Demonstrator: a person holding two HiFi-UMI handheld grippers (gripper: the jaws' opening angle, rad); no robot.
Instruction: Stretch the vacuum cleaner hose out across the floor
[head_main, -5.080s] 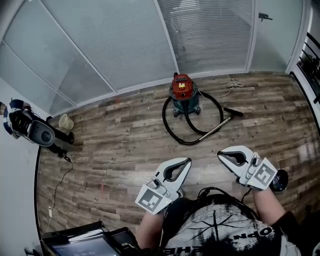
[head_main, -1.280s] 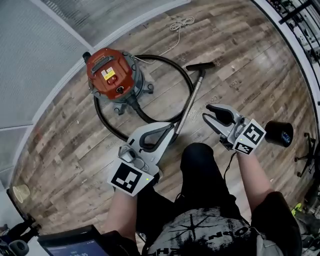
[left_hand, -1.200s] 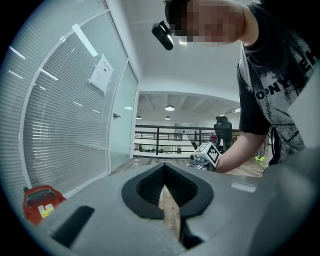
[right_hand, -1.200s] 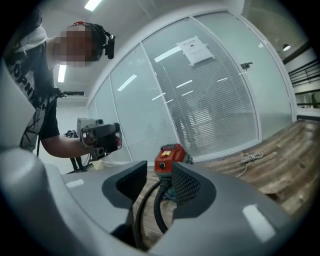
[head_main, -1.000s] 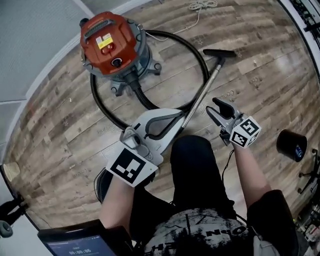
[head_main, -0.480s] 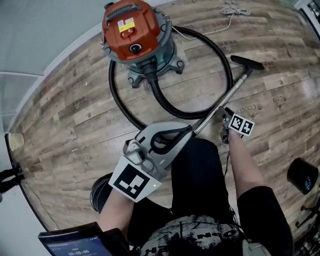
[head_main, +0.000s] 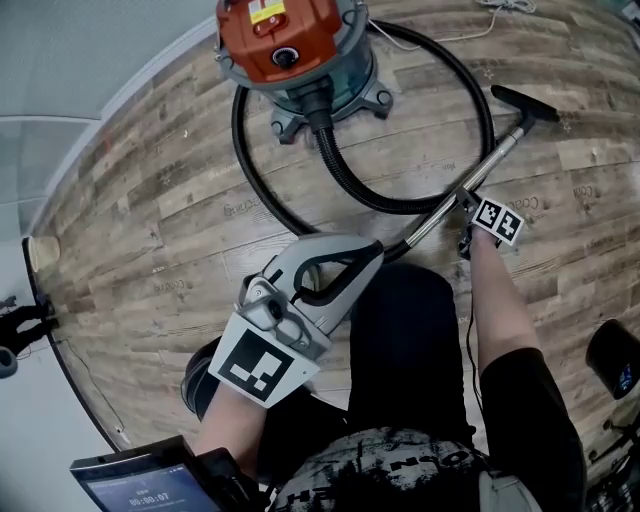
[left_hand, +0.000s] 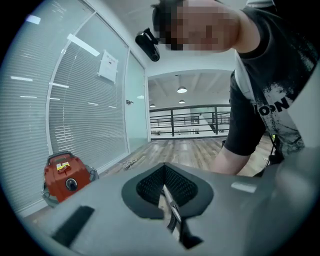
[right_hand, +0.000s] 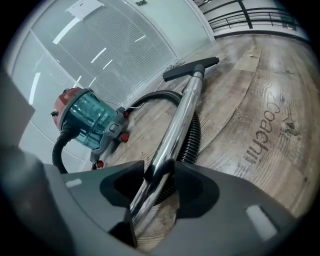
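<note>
Vacuum cleaner (head_main: 285, 40) with a red lid and a clear teal drum stands on the wood-plank floor (head_main: 150, 230), ahead of both tools and to the left of the right tool. Its black ribbed hose (head_main: 241, 150) is not stretched out. It lies on the floor in a wide loop that runs around the drum and back toward the person.

The right tool (head_main: 463, 205) is low, close to the floor, and angled downward. Its jaws are partly apart and have just been closing. They now grip the shiny metal tube (head_main: 495, 160) that joins the end of the hose, with a pad against each side of it. Seen from the right tool's own camera, the tube runs straight out between the jaws to a black floor nozzle (right_hand: 191, 69) lying beyond the tips. A bend of hose (right_hand: 194, 135) lies just beside the tube, on the tool's right.

The left tool (head_main: 372, 252) is held higher, above the person's dark trouser leg. Its jaws are pressed fully together with nothing between them. The hose end lies just past its tips, and the vacuum cleaner sits ahead of it to the left.
</note>
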